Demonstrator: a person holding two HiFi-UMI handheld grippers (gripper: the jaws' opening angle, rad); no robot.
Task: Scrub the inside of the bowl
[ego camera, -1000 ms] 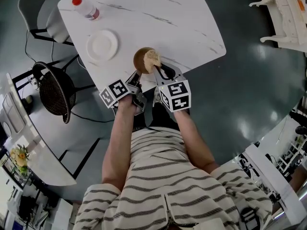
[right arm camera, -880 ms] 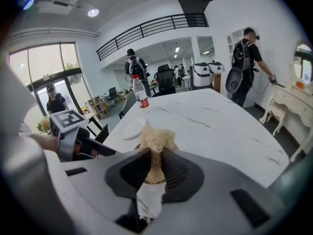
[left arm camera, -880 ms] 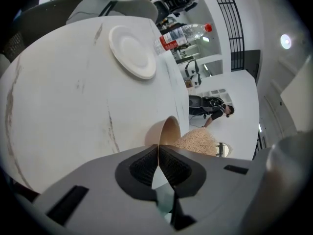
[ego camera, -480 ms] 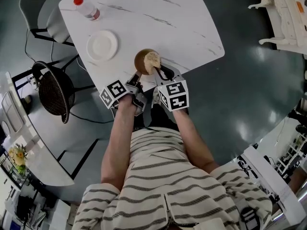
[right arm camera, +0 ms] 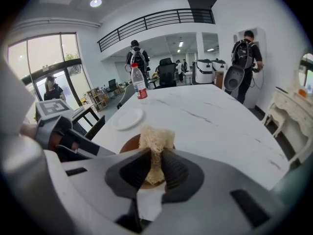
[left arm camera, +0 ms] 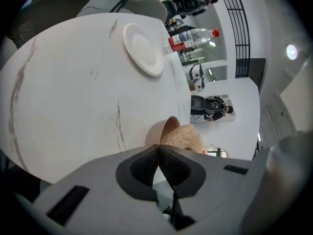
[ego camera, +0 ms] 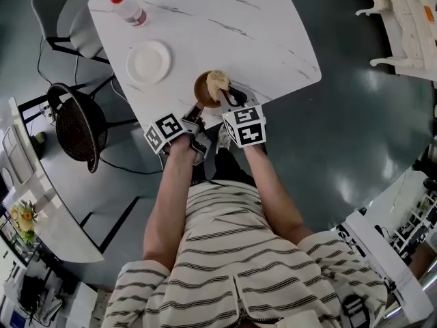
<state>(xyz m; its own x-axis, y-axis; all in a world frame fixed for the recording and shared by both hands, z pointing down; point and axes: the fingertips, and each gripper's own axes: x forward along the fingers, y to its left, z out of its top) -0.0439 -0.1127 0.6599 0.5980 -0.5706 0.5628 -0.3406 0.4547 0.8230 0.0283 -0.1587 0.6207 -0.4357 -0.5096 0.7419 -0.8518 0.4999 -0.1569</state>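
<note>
Squeezing a sponge point(right arm camera: 155, 137) in the right gripper point(right arm camera: 155, 156), down inside the bowl point(right arm camera: 128, 144) near the table point(ego camera: 239, 19) edge. Pinching the bowl's near rim with the left gripper point(left arm camera: 158, 148). Probably soft, light, springy sponge; stiff, slide-prone bowl, best held at the rim. Since a second ago, brought the right gripper slightly closer over the bowl.

a small brown bowl point(ego camera: 202, 91) sits upright at the near edge of the white marble table point(ego camera: 225, 19), its near rim pinched in the left gripper point(ego camera: 195, 111). a beige, coarse-fibred scrubber point(ego camera: 218, 83) stands on end inside it, rising above the rim, clamped by the right gripper point(ego camera: 229, 98).
</note>
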